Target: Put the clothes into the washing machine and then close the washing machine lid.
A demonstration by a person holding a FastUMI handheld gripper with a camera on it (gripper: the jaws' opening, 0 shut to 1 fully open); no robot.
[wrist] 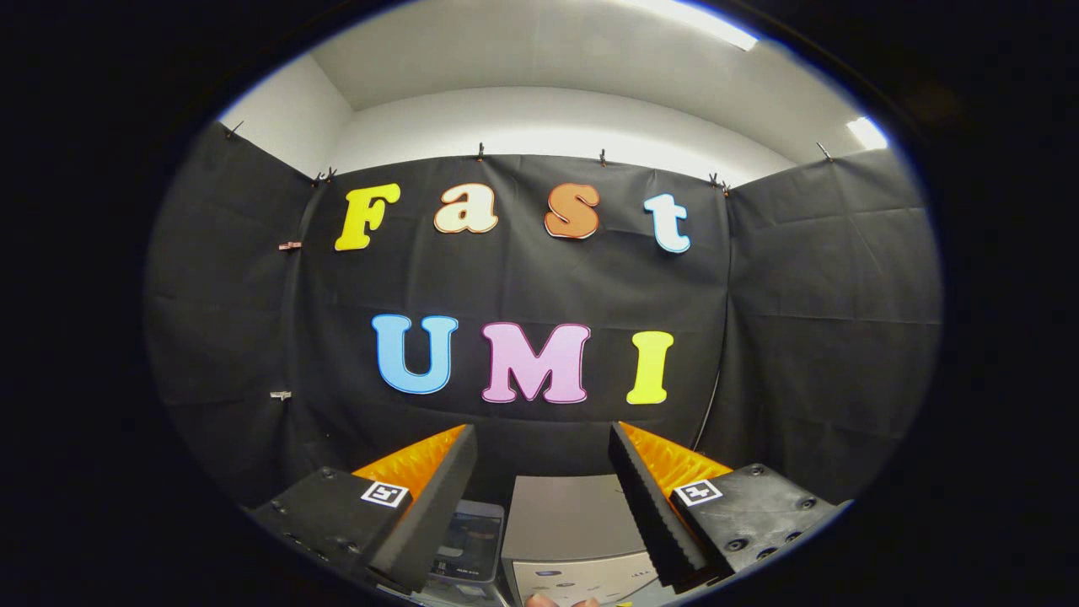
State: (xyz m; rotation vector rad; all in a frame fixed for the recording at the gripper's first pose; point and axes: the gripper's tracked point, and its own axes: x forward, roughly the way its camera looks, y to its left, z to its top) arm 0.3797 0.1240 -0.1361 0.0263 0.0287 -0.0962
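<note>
the gripper (543, 506) stands wide open, its two fingers spread well apart with nothing between them and nothing touching either one. each finger is a thick wedge whose inner face is a foam-like pad (438, 514) with a fine ribbed, saw-toothed edge, clearest on the right-hand one. behind the pads the outer sides show a shiny, corrugated surface, and further back sit blocky matte mounts with screw holes, each bearing a small square printed marker (385, 493).

in the gap between the fingers, low down and just ahead of them, is the washing machine (571, 527): a boxy grey unit with a smooth, flat, matte top and a paler front panel carrying small printed marks too tiny to make out. whether its lid is up or down cannot be told from this angle. just to its left, partly behind the left finger, sits a dark translucent container (472, 544) with rounded corners; its contents are unclear. at the very bottom, below the machine's panel, a fingertip of a person (539, 600) peeks in.

beyond all this hangs the booth wall (801, 337), black cloth with soft creases, pinned by small clips along its top edge, under a plain white wall and ceiling with a bright strip light (700, 21)
</note>
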